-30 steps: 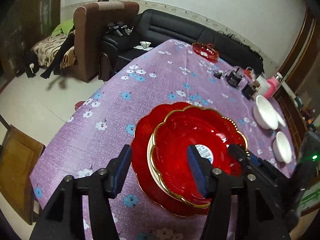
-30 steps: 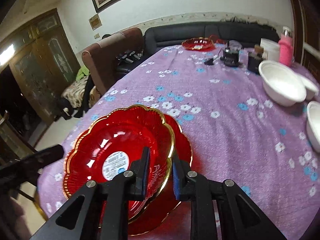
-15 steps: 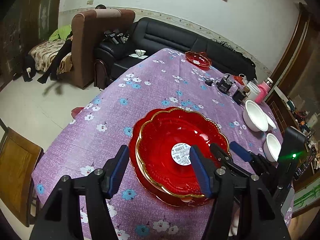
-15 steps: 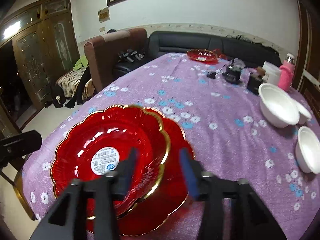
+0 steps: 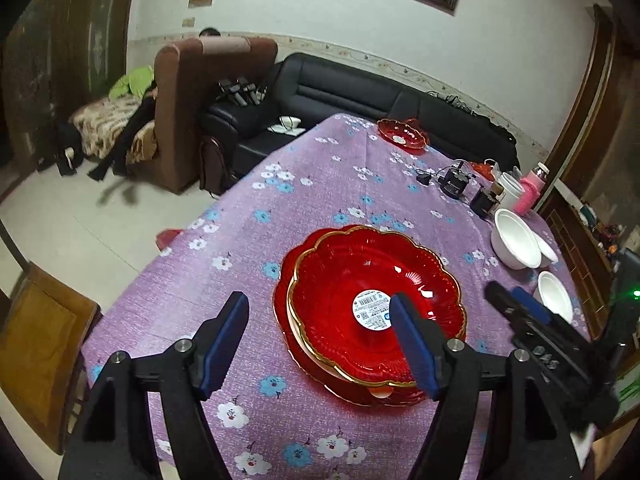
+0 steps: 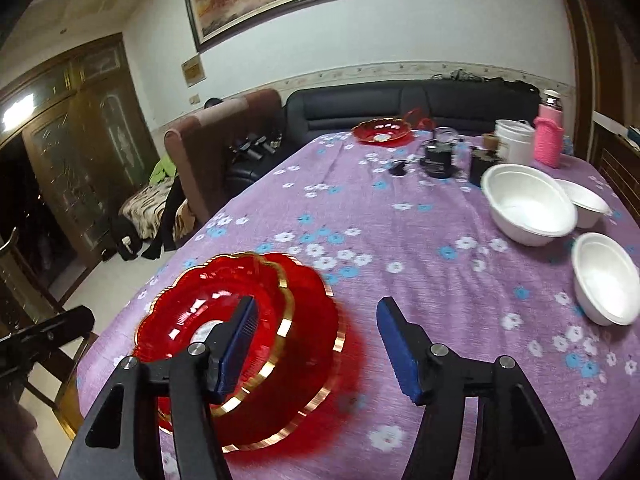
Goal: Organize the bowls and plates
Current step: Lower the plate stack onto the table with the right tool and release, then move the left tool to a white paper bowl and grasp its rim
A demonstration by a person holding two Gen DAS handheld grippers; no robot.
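A second ago my right hand-held gripper pinched the gold-rimmed red plate; now it gapes empty, that plate stacked on another just ahead-left. My left hand-held gripper hangs open over the stack. Bare bench lies ahead; three white bowls ahead-right look empty, though blur hampers.

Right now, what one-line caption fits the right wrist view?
Open right gripper above purple floral tablecloth, stacked red plates at its left, three white bowls at right.
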